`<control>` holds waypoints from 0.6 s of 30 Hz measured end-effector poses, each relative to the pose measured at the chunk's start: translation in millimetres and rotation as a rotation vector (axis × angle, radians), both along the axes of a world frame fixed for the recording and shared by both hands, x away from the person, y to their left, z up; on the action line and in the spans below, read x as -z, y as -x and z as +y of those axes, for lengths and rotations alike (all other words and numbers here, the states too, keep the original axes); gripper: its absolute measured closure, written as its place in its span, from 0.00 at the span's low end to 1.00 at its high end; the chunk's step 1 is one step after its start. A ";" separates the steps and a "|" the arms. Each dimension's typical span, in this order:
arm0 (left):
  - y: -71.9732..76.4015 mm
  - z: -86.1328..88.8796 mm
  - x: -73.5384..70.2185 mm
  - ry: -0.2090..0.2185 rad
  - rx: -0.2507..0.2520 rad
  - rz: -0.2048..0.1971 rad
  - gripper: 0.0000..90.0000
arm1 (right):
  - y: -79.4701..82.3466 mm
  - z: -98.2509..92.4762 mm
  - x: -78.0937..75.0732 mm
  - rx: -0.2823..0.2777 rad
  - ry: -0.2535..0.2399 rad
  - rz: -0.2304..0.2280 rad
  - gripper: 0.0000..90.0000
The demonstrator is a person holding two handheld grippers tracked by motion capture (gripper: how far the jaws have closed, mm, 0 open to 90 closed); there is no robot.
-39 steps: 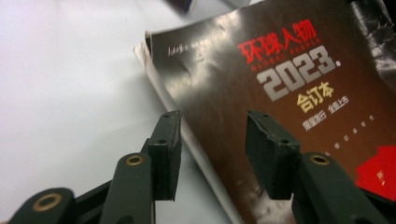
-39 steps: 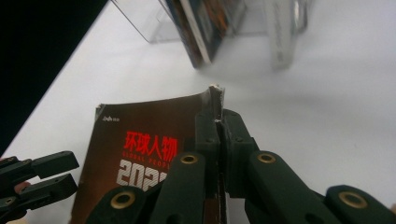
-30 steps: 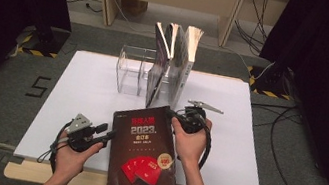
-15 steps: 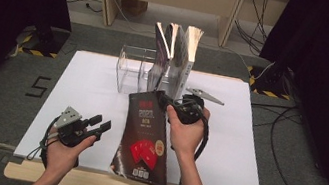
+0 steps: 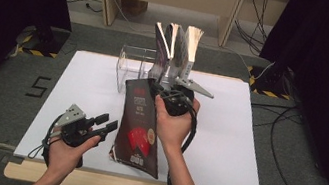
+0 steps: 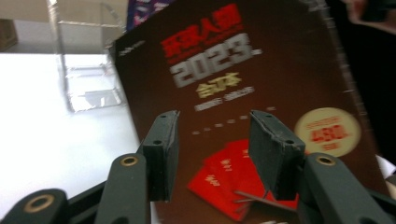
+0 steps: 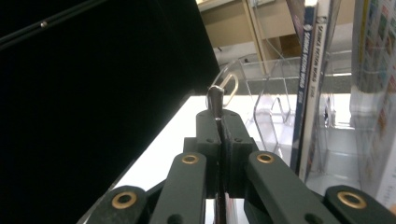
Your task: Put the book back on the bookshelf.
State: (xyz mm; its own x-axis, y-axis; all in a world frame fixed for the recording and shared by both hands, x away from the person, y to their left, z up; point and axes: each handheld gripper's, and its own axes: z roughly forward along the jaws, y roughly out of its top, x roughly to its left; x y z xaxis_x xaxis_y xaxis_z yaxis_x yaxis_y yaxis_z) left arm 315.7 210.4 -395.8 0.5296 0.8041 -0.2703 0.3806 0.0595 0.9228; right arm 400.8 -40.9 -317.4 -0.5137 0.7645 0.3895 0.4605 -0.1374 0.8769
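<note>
Looking down from the high view, a white table [image 5: 246, 136] holds a clear plastic rack [image 5: 134, 64] at its far side, with a few books [image 5: 178, 44] standing in it. The right gripper [image 5: 160, 92] holds a dark book [image 5: 139, 124] by its top edge. The book is tipped up, its top near the rack and its bottom corner low, close to the table's near edge. The left gripper [image 5: 109, 123] is just beside the book's left side. Its jaws are apart and hold nothing.

In the left gripper view, the two black jaws of the left gripper [image 6: 212, 135] stand open with a wide gap. The dark book [image 6: 261, 79] is right in front of them, not pinched. Its cover has red letters, grey numbers, red cards and a round cream sticker. The clear plastic rack [image 6: 88, 70] is behind it at the left on the white table [image 6: 46, 140].

In the right gripper view, the jaws of the right gripper [image 7: 220, 126] are pressed tight together on the thin edge of the dark book [image 7: 217, 100], whose edge sticks up between them. The clear plastic rack [image 7: 275, 93] is ahead, with the books [image 7: 310, 70] standing upright in it at the right.
</note>
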 end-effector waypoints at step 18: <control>-13.2 -43.7 -19.2 -0.036 0.053 0.039 0.50 | -1.7 21.2 1.5 0.028 0.016 -0.008 0.98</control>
State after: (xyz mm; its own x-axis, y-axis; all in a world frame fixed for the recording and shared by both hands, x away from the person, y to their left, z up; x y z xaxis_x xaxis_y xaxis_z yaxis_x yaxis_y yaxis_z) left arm 328.9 166.8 -376.6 0.5614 0.7847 -0.2630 0.4184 0.0051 0.9083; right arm 402.4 -19.7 -319.0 -0.4952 0.7848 0.3727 0.4494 -0.1358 0.8830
